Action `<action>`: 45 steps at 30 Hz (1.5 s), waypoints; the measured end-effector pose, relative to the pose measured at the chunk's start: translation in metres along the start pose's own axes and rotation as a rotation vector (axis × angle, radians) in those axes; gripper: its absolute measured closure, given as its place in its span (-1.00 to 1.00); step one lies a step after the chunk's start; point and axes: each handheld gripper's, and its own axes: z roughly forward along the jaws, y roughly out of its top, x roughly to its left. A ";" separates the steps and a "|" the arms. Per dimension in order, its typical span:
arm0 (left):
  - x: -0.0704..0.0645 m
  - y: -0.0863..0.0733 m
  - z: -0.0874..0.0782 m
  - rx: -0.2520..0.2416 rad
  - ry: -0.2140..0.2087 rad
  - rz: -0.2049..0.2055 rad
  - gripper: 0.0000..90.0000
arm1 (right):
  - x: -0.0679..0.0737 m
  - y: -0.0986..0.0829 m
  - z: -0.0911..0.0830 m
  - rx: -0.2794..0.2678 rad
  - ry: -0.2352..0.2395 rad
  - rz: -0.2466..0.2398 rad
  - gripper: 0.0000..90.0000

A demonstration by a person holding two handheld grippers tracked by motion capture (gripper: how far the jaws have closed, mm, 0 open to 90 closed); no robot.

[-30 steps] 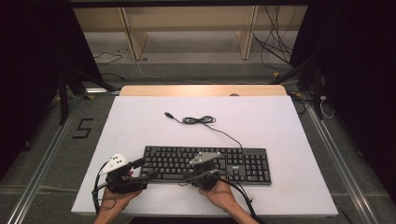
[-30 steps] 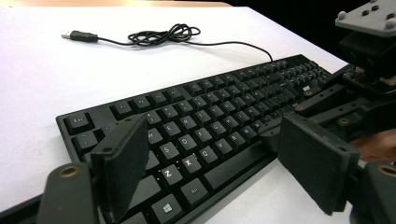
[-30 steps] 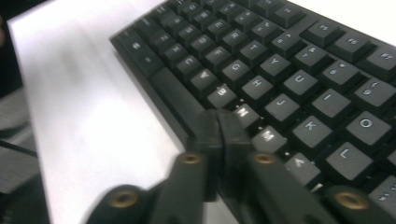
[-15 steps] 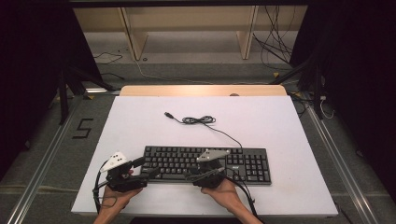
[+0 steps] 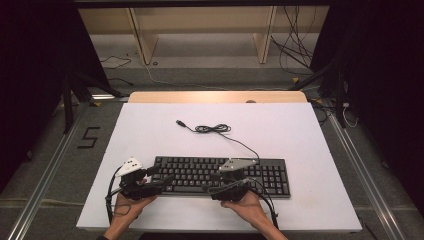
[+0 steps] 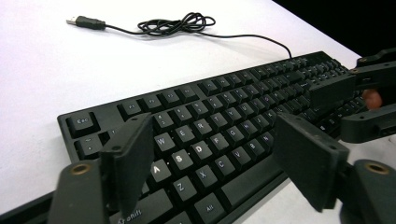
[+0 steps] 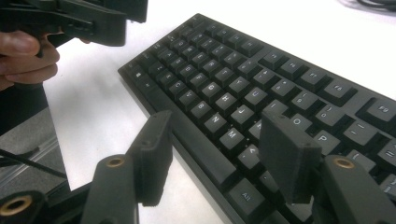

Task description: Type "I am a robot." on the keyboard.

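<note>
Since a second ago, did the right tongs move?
Yes, slightly: the right tongs crept rightward along the keyboard, whose front edge stayed put on the table.

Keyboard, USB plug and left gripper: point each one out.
Keyboard [image 5: 200, 170], high view, on its letter keys.
USB plug [image 6: 86, 21], left gripper view, on the plug's black body.
Left gripper [image 6: 212, 161], left gripper view, midway between its open fingertips.

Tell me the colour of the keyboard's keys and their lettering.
Black keys on the keyboard with white lettering, clearest in the left gripper view.
</note>
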 end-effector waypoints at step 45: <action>-0.005 0.021 0.067 0.228 0.023 0.098 0.97 | 0.000 -0.011 -0.029 -0.064 -0.033 -0.040 -0.22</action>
